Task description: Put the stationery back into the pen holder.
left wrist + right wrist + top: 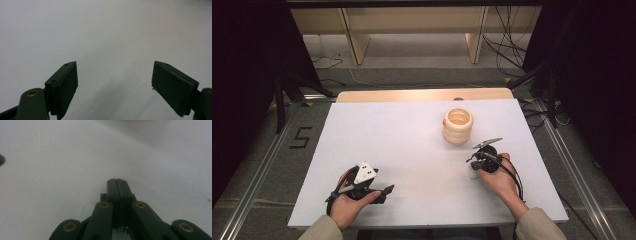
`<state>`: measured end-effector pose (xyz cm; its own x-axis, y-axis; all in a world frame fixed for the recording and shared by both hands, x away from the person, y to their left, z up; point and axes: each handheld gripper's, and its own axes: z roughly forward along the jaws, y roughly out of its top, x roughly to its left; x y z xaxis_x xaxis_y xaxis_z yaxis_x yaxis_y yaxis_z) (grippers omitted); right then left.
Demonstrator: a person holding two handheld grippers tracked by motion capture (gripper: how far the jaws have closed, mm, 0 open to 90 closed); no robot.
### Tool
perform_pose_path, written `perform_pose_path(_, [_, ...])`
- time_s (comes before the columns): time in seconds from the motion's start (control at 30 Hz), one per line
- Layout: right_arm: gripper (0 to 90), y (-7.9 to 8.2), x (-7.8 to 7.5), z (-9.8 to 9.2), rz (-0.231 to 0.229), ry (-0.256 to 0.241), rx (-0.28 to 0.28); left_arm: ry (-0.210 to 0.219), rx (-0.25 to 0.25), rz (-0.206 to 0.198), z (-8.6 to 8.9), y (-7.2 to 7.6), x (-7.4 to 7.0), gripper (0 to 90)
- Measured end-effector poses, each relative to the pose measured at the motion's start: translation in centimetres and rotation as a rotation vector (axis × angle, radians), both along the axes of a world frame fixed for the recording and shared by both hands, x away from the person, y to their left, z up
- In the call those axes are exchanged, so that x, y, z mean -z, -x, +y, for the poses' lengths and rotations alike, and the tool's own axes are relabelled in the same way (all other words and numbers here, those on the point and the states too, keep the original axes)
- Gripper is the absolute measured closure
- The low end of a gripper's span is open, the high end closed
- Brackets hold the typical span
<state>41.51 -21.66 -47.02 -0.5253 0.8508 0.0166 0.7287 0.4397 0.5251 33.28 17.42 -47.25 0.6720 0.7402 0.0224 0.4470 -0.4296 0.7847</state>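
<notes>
I hold a claw in each hand, low over the white surface (412,150). My left claw (379,192) sits at the near left with its jaws spread wide; in the left gripper view the left claw (115,85) has nothing but bare surface between the pads. My right claw (484,150) sits at the near right, and in the right gripper view the right claw (117,185) has its jaws pressed flat together with nothing between them.

The thing nearest my right claw is the cup (457,125), standing upright on the far right part of the surface, just beyond the right claw and apart from it. It is cream-coloured, open at the top, with a ribbed wall of stacked bulges and a small orange spot on its left side near the rim.

I judge it light and hollow, probably plastic or wood, stiff enough not to give under the pads. The rounded ribs could let a pad slide, so I would set the pads in a groove between two bulges, across the body's middle. Pinching the rim, one jaw inside and one outside, would also serve, but an empty cup may tip if I nudge it before closing. First I must open the right claw.
</notes>
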Motion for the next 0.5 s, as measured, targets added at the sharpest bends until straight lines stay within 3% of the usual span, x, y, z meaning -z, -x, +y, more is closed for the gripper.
perform_pose_path(0.5, [90.0,0.57,0.05,-0.09,-0.002,-0.008,0.001,0.001,0.004,0.000,-0.11,0.03,0.01,20.7])
